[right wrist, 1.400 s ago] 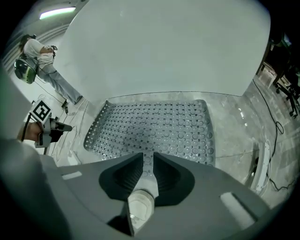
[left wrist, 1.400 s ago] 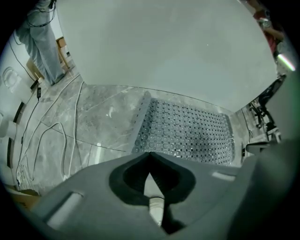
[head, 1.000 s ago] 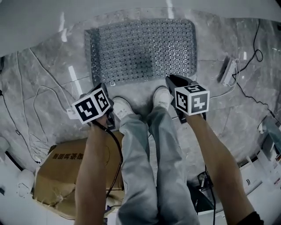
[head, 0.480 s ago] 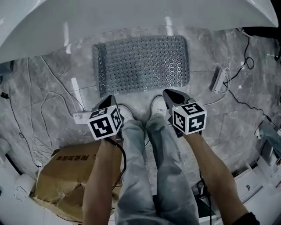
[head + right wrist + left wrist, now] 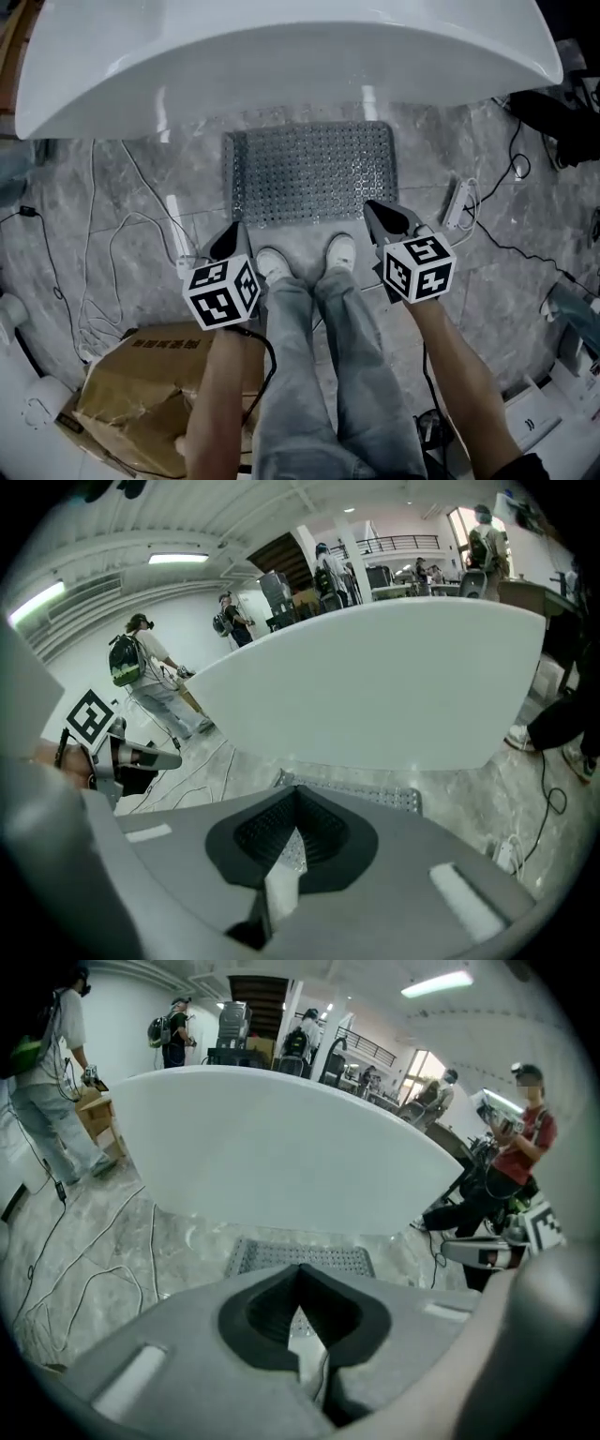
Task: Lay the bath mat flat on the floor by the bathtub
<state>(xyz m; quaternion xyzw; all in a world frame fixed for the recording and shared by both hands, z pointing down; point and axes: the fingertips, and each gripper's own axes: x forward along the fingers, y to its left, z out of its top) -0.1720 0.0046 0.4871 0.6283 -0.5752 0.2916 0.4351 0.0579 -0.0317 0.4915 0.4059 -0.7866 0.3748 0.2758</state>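
Observation:
The grey studded bath mat (image 5: 314, 172) lies flat on the marble floor, its far edge along the white bathtub (image 5: 281, 56). My left gripper (image 5: 231, 238) hangs above the floor near the mat's near left corner, shut with nothing in it. Off the near right corner, my right gripper (image 5: 377, 212) is also shut and empty. In the left gripper view the closed jaws (image 5: 300, 1271) point at the mat (image 5: 300, 1256) and the tub (image 5: 281, 1147). The right gripper view shows its closed jaws (image 5: 298, 795) before the mat (image 5: 375, 795).
The person's two white shoes (image 5: 272, 262) (image 5: 340, 251) stand just short of the mat. Power strips (image 5: 459, 206) (image 5: 178, 246) and loose cables lie to either side. A cardboard box (image 5: 141, 384) sits at lower left. Several people stand beyond the tub.
Both grippers have pulled back from the mat's near edge toward the person. The view has lifted, so the tub now fills the top. The mat has stayed flat.

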